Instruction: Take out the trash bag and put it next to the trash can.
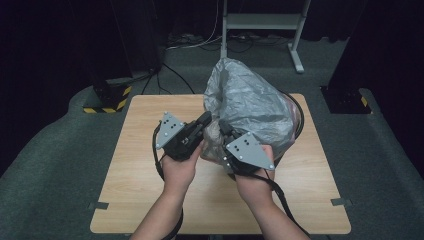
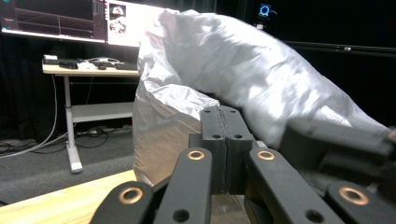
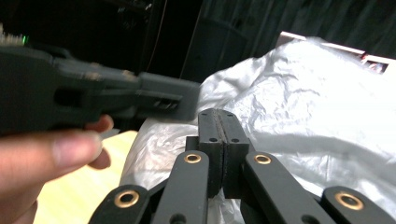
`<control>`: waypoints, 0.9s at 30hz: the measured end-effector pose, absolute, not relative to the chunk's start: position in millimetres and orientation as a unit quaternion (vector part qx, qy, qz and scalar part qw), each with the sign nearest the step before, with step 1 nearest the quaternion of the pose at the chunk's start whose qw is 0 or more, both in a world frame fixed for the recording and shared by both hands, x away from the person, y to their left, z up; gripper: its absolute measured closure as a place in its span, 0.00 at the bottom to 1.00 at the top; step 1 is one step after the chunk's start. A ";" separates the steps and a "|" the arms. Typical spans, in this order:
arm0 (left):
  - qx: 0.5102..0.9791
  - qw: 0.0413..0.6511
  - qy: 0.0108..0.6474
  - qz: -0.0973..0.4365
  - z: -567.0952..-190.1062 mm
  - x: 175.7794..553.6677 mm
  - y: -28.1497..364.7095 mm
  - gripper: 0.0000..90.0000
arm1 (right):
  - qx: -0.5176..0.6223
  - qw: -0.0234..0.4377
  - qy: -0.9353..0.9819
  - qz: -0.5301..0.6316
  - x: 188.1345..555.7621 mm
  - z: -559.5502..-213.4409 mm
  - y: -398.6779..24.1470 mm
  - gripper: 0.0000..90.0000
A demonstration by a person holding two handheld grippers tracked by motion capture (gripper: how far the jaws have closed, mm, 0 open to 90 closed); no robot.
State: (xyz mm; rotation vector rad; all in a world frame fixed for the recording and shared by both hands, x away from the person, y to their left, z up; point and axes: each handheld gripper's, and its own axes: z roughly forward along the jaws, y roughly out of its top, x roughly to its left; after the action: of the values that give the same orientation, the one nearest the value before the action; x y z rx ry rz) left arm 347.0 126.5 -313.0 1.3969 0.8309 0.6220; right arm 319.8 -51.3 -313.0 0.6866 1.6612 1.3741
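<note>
A crumpled grey plastic bag [image 1: 250, 107] stands puffed up on the wooden table [image 1: 145, 165], right of centre. Both grippers meet at its near lower edge. My left gripper [image 1: 204, 121] points right into the bag's left fold, jaws pressed together on the film. In the left gripper view, my left gripper [image 2: 225, 116] sits against the bag [image 2: 243, 70]. My right gripper [image 1: 223, 128] is just beside it, also shut on the bag's edge. The right gripper view has my right gripper [image 3: 217, 119] in front of the bag [image 3: 303, 107], with the left gripper's body crossing on the left.
A black curved rim [image 1: 300, 117] runs round the bag's right side. Beyond the table stand a white desk frame [image 1: 260, 22], floor cables [image 1: 170, 75] and two dark posts with striped bases [image 1: 107, 102]. Bare tabletop lies left of and in front of the hands.
</note>
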 end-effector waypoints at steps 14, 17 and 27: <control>0.588 0.658 0.395 0.254 -309.3 347.5 138.2 0.52 | 0.271 0.420 0.682 0.533 324.1 -331.8 -39.5 1.00; 0.597 0.651 0.419 0.213 -310.0 359.7 136.8 0.29 | 0.270 0.421 0.683 0.533 323.9 -332.4 -39.6 1.00; 0.615 0.658 0.408 0.149 -311.8 374.9 125.5 0.60 | 0.269 0.416 0.682 0.537 323.2 -332.5 -40.3 0.99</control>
State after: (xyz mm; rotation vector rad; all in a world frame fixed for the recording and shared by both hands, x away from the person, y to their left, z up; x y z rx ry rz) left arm 374.9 125.5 -311.8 1.3915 0.9250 0.3384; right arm 323.2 -40.3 -332.5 0.6766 1.7136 1.3486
